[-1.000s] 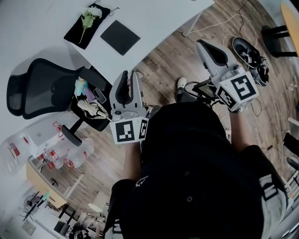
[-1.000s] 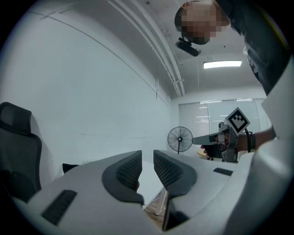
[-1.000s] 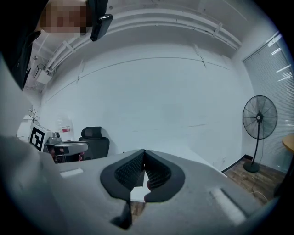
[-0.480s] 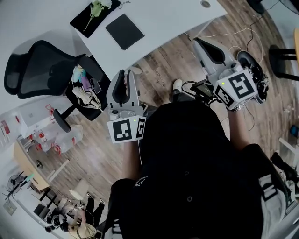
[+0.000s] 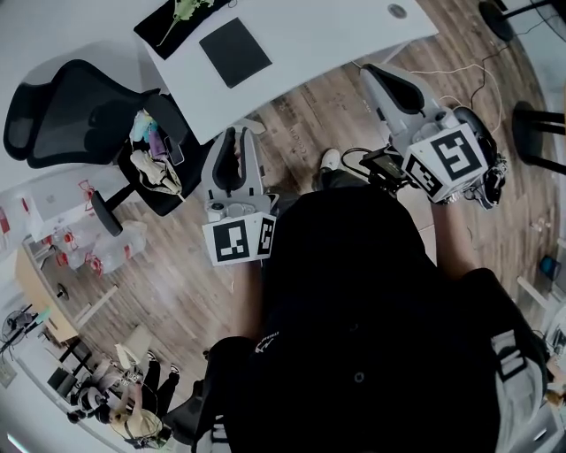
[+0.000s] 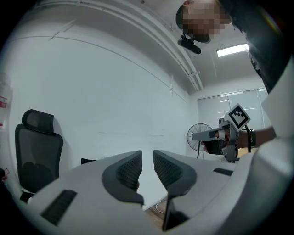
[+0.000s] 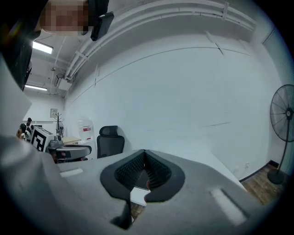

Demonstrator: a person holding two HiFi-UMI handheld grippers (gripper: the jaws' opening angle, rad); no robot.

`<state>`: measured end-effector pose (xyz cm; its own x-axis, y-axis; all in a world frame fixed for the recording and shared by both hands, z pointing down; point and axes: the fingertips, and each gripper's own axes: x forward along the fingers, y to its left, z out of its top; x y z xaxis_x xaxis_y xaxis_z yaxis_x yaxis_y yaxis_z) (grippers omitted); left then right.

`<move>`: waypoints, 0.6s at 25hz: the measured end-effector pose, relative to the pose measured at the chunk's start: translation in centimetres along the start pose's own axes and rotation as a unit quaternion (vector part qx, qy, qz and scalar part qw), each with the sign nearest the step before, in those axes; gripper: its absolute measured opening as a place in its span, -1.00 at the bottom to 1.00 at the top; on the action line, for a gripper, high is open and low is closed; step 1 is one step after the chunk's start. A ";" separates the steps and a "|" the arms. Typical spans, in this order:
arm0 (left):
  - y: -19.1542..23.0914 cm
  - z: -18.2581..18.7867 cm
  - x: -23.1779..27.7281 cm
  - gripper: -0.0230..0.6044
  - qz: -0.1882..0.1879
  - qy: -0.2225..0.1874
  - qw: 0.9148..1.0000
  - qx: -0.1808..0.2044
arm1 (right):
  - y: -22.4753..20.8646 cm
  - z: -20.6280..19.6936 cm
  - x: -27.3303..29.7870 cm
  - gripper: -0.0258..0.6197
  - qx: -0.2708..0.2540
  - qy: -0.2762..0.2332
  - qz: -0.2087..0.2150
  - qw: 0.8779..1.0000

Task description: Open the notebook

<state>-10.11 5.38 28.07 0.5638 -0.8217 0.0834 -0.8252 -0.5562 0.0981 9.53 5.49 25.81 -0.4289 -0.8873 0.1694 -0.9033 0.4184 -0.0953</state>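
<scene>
Approaching is the step in hand: the notebook [image 5: 234,51] lies shut on the desk [image 5: 336,35], well apart from the slightly parted left gripper [image 5: 240,140] and the closed right gripper [image 5: 371,72], both empty. Next, reach its cover edge.

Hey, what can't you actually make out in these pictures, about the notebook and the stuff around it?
Notebook: head view, too small to tell spine from opening edge.
Black mat with flower: head view, cut by the top edge.
Clutter on the chair: head view, too small to name.
</scene>
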 end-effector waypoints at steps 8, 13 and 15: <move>0.3 -1.0 0.6 -0.68 0.000 0.011 1.000 -0.004 | -0.2 0.2 0.4 -0.92 0.002 -0.001 -0.001 1.000; 1.7 -2.1 2.3 -0.68 -0.005 0.022 1.000 -0.011 | -0.6 0.5 1.5 -0.92 0.001 0.001 -0.010 1.000; 2.0 -2.2 3.2 -0.68 -0.009 0.023 1.000 -0.013 | -1.1 0.6 1.9 -0.92 0.001 0.004 -0.015 1.000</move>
<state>-9.89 1.94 30.76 0.5804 -0.8043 0.1274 -0.8138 -0.5672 0.1265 9.70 3.23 25.67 -0.4010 -0.8982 0.1803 -0.9160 0.3905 -0.0916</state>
